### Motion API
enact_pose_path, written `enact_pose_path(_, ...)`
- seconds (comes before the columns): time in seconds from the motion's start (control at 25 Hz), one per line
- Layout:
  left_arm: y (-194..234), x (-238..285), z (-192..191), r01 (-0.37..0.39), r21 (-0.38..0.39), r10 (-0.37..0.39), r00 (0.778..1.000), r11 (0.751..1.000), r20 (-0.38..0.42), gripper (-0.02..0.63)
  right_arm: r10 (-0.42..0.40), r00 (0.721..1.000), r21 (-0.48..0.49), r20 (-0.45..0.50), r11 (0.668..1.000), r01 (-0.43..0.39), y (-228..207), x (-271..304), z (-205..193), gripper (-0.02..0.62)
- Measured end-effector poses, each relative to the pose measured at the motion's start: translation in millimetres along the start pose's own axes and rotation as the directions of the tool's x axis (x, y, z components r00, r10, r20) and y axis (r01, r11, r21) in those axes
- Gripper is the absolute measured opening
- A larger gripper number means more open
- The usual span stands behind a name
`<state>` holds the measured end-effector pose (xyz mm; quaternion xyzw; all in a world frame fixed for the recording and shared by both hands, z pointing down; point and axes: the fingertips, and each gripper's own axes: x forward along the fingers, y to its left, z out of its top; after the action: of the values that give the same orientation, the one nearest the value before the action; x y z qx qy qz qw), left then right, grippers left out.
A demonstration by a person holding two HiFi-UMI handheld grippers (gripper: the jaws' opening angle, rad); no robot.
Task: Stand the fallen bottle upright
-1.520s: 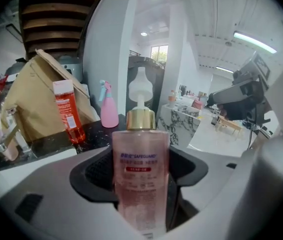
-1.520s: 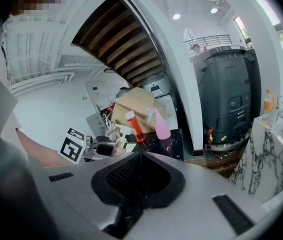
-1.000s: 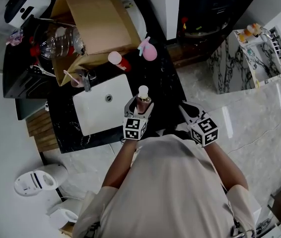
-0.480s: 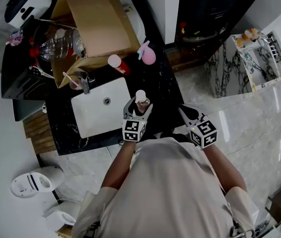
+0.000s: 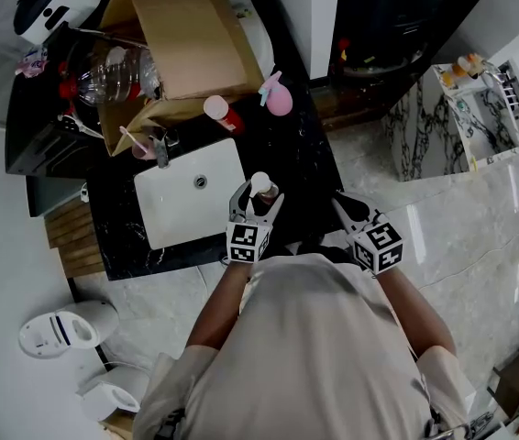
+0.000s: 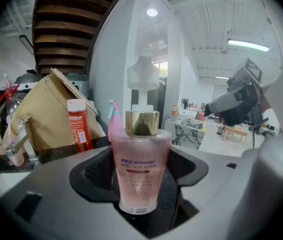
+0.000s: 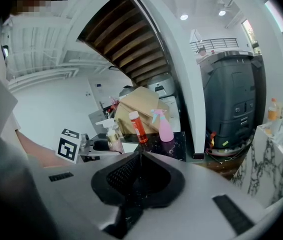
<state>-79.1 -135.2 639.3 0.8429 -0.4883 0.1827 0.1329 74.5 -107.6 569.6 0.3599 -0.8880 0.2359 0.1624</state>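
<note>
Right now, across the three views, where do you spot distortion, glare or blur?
Head view: glare streaks on the polished floor. Left gripper view: fisheye bending, dark corners, the pink bottle sharp, the ceiling light blown out. Right gripper view: same fisheye.

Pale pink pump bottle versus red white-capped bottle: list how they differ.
The pale pink pump bottle is broad and see-through; the red bottle is slim and vivid. The pump bottle has a white pump on a gold collar; the red bottle has a plain white cap. The pump bottle stands between the left gripper's jaws; the red bottle stands free by the cardboard box. Both are upright.
</note>
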Motion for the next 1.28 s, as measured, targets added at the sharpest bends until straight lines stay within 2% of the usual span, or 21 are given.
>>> enact_pose_path(0.56, -4.0, -12.5, -13.8, -0.006, 0.031, 0.005, 1.0, 1.0, 0.006, 0.333, 0.032, 0.999, -0.013, -0.007, 0.999, -0.032, 16.1, 6.9, -4.2, 0.037)
enact_pose_path(1.28, -4.4, -13.9, -8.4, -0.021, 0.023, 0.021, 1.0, 1.0, 0.01, 0.347, 0.018, 1.0, -0.022, 0.006, 1.0, -0.017, 24.9, -1.0, -4.0, 0.037)
